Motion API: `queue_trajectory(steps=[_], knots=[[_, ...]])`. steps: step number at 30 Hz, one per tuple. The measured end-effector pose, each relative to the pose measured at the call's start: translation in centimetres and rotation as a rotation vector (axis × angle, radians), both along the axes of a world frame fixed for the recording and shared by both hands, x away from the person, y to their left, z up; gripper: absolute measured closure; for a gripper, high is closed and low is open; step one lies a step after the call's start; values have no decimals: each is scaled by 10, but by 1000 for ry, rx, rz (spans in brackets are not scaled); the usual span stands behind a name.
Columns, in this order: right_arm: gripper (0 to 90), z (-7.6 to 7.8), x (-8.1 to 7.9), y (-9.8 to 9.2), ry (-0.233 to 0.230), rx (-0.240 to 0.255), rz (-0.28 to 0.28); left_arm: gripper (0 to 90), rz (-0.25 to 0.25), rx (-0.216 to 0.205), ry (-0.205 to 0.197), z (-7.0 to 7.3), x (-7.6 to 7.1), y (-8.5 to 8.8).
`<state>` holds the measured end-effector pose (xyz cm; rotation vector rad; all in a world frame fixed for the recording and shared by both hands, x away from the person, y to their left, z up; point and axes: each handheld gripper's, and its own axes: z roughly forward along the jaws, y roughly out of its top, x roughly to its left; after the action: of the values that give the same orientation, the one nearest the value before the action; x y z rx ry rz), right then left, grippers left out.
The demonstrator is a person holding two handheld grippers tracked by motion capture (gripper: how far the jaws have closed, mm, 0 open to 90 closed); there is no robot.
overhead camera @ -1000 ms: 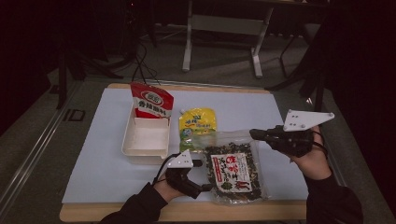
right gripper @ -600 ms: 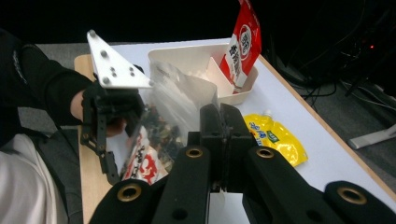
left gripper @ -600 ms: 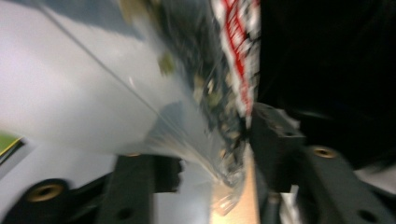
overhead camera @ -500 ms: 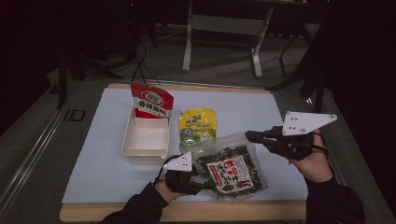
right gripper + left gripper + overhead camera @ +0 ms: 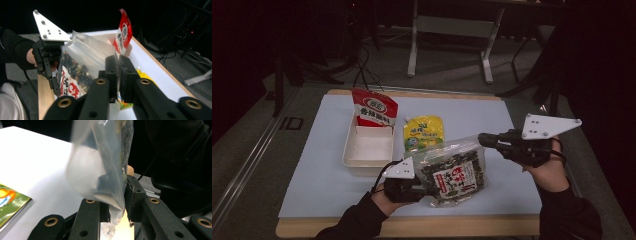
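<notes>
A clear bag of dark seaweed snack with a red and white label hangs tilted above the table's front. My left gripper grips its lower left edge. The clear film is pinched between the jaws of that gripper, which have just been closing on it. My right gripper holds the bag's upper right corner; its jaws have just been opening slightly, with the film still between them. In the right gripper view the jaws of that gripper stand nearly together on the bag.
A white tray sits left of centre, and a red pouch stands at its far end. A yellow-green pouch lies flat beside the tray. The white mat ends at a wooden front edge.
The bag lay flat on the table; it is now lifted and tilted. The left gripper has shut on its lower edge and risen with it.
</notes>
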<state>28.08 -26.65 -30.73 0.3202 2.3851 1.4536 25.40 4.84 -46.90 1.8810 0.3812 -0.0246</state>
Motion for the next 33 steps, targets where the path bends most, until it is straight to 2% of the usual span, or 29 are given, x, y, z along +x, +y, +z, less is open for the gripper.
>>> queue_trajectory(steps=[2,4,5,8,9,10,11,13,17,22,25,27,28,30,31,33], knots=[[767,0,1,-3,-2,16,-6,772,9,-3,0,5,0,2],[767,-1,1,-4,-3,23,-11,772,9,-3,0,5,0,2],[684,-3,2,-6,2,34,-17,773,29,5,-13,10,1,6],[600,-7,3,-8,4,41,-38,773,40,15,-17,14,2,9],[571,-9,3,-9,6,46,-42,773,59,13,-28,17,2,13],[563,-11,4,-10,7,47,-53,773,58,9,-20,19,3,14],[546,-14,6,-12,8,46,-66,773,67,13,-36,21,3,16],[513,-22,9,-15,28,56,-80,773,72,12,-33,26,4,19],[471,-42,21,-21,80,51,-113,773,97,21,-59,36,5,25],[387,-61,32,-28,138,92,-147,773,118,23,-77,50,9,36],[348,-73,36,-31,160,113,-153,773,153,36,-107,60,13,44],[316,-78,37,-32,168,120,-157,773,163,35,-109,63,14,46],[263,-86,38,-33,182,132,-160,773,176,35,-119,70,17,53],[221,-93,39,-34,202,147,-150,776,192,30,-127,76,19,61],[209,-96,40,-34,215,152,-149,776,207,46,-143,80,20,65],[191,-100,40,-34,222,156,-141,776,210,37,-132,82,21,67]])
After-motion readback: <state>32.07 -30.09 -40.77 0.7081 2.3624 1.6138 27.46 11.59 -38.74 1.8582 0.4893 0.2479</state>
